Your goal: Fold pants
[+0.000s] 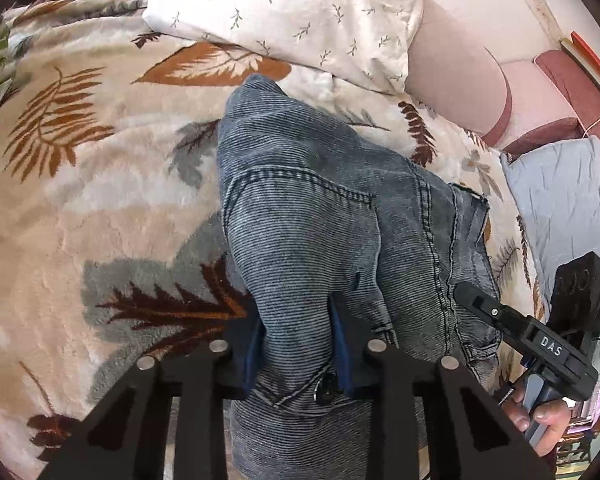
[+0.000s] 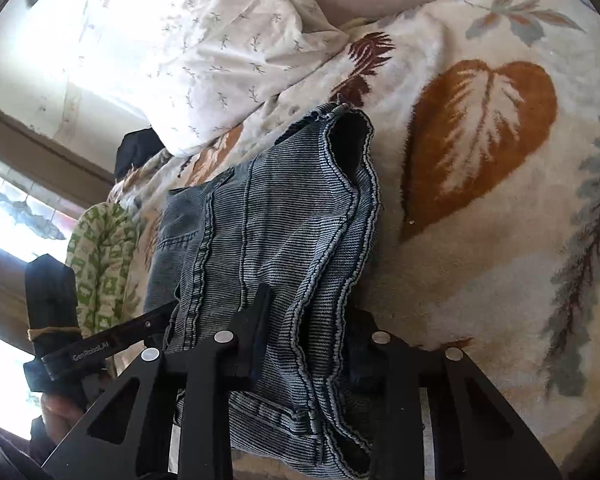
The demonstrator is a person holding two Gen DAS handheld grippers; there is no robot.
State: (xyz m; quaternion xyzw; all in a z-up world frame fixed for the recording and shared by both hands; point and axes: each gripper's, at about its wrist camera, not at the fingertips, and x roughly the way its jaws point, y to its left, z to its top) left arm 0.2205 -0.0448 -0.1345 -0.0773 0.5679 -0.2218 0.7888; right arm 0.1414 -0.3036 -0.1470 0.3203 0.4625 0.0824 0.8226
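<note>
On leaf-print blanket (image 1: pixel 100 200): bunched grey-blue pants (image 1: pixel 320 220), pinched by both hand-held grippers (image 1: pixel 298 344) (image 2: pixel 304 340).

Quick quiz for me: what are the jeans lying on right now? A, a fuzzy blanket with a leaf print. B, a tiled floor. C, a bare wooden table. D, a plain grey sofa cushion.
A: the jeans lie across a plush cream blanket printed with brown and grey leaves, with a sprig-patterned pillow just beyond them.
</note>
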